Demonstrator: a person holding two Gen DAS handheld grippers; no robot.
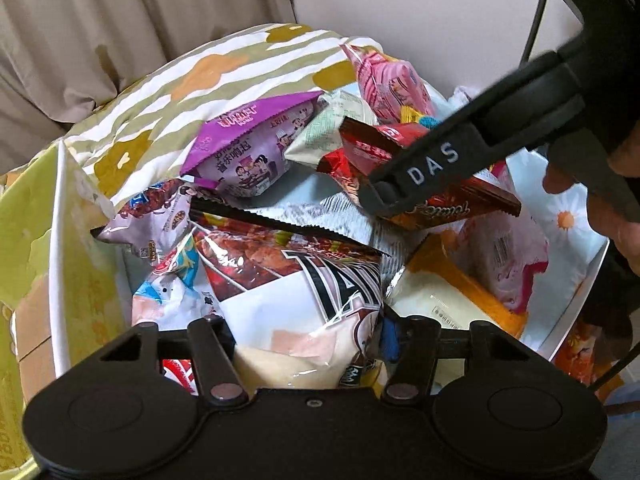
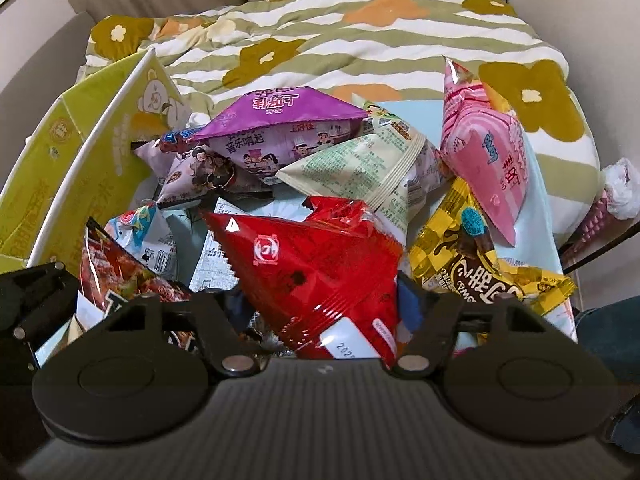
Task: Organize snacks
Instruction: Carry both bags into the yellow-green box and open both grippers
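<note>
The left gripper (image 1: pixel 308 332) is sitting narrow, its jaws pinching the lower part of a large glossy crisp bag with a white panel, black block letters and a red food picture (image 1: pixel 296 280); the right gripper (image 2: pixel 324 312) is standing at a middling width, and its jaws seem to be pressing on a crinkled red foil snack packet (image 2: pixel 320 264); both bags are lying at the near edge of the heap, the crisp bag to the left of the red foil snack packet.

To lift well, each hand is probably best rising straight and slowly; the foil is slippery and air-filled, so a grip on the flat seam is likely holding better than one on the puffed belly; the neighbours are leaning on the held bags, notably a yellow chequered chocolate packet (image 2: pixel 460 256) just beside the red one, so a sideways tug is risking a spill.

The heap, with a purple cartoon-printed packet (image 2: pixel 280 120) and a pink striped packet (image 2: pixel 488 152) further back, is resting on a pale blue daisy-printed sheet (image 1: pixel 572 236); a yellow-green cardboard carton (image 2: pixel 80 152) is standing open at the left; behind, a green-and-white striped quilt with orange and mustard flowers (image 2: pixel 360 40) is covering a bed against a beige padded backing.
</note>
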